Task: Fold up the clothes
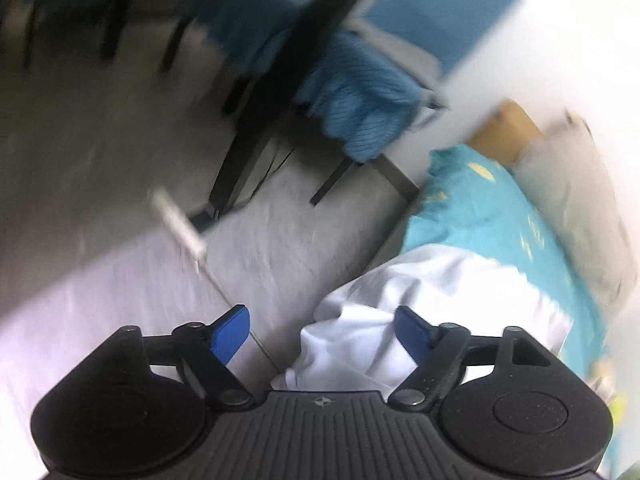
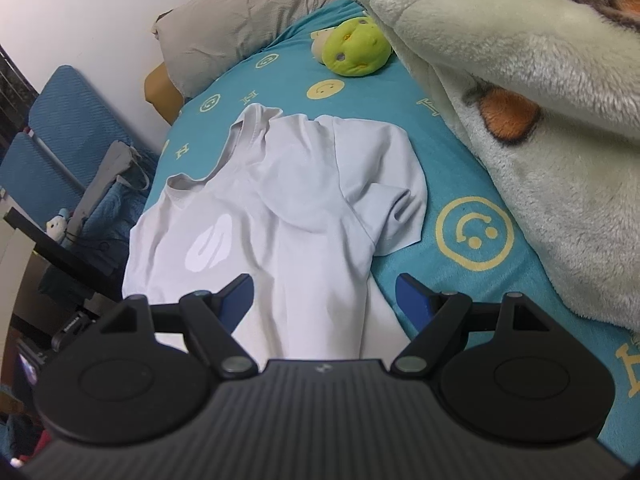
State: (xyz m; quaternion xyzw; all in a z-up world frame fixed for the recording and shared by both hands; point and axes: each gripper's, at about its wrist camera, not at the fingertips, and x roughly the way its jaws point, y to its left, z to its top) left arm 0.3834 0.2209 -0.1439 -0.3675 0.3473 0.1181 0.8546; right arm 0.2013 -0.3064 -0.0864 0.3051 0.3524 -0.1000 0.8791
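Two neighbours crowd the white T-shirt (image 2: 280,200) — green plush toy (image 2: 354,50), fleece blanket (image 2: 520,100).

A pale grey-white T-shirt (image 2: 280,200) carries a white oval print. The bedsheet (image 2: 460,184) is turquoise with yellow smiley faces and letters. Lime-green plush toy (image 2: 356,50), grey pillow (image 2: 240,28), mint fleece blanket (image 2: 520,100) with orange patches.

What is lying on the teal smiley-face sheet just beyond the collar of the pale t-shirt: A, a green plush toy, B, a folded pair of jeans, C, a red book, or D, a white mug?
A: in the right wrist view a green plush toy lies on the teal sheet beyond the collar of the t-shirt, next to the fleece blanket.
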